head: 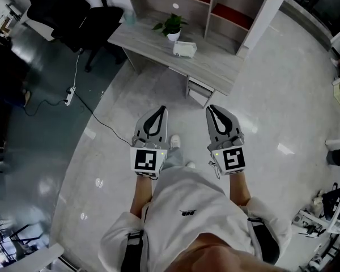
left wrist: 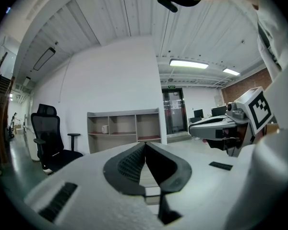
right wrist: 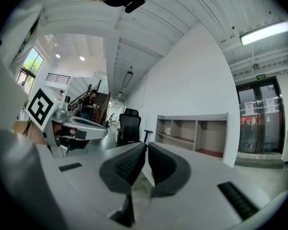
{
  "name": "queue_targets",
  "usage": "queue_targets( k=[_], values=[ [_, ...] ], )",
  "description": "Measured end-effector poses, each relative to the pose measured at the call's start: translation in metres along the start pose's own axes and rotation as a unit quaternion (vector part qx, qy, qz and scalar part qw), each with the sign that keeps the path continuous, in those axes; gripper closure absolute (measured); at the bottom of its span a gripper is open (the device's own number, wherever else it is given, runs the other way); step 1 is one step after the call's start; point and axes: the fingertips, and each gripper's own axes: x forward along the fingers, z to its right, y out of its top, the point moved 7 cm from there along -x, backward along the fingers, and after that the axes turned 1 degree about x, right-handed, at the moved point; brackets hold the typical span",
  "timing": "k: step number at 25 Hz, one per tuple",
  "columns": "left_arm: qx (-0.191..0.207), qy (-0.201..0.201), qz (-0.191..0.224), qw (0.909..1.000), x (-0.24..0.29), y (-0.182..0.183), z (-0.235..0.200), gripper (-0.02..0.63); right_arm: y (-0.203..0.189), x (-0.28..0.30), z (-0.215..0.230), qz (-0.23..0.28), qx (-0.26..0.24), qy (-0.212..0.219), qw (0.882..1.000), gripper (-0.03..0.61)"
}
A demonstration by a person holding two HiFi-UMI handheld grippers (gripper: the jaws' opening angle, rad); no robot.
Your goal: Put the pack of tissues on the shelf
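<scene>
Left gripper [head: 160,112] and right gripper [head: 212,111] are both clenched and empty, well apart from the far desk [head: 215,64]. The pack of tissues [head: 184,49] lies there, near the shelf [head: 211,7]. This looks like the approach step; next, step closer and open the jaws around the pack.

The light grey plastic left gripper [head: 161,110] and the matching light grey plastic right gripper [head: 211,109] have black ribbed pads, and each one's cube bears a black-and-white square marker. The small soft pack of tissues [head: 185,49] is white. The wood-grain desk [head: 215,61] is pale grey. The leafy plant [head: 171,25] is green, in a white pot. The open shelf unit [head: 233,15] has pale grey walls and dark red boards. The mesh office chair [head: 73,10] is black. The glossy floor [head: 272,112] is pale marbled grey, and dark blue-grey at the left. The person's short-sleeved shirt [head: 181,200] is white.
</scene>
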Motion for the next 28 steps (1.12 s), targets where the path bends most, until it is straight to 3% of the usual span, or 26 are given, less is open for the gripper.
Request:
queue_targets(
  k=[28],
  values=[
    [-0.009,-0.056,0.001,0.9984,0.118,-0.011,-0.108,0.584,-0.002,0.142,0.03,-0.027,-0.008,-0.041,0.999,0.54]
  ],
)
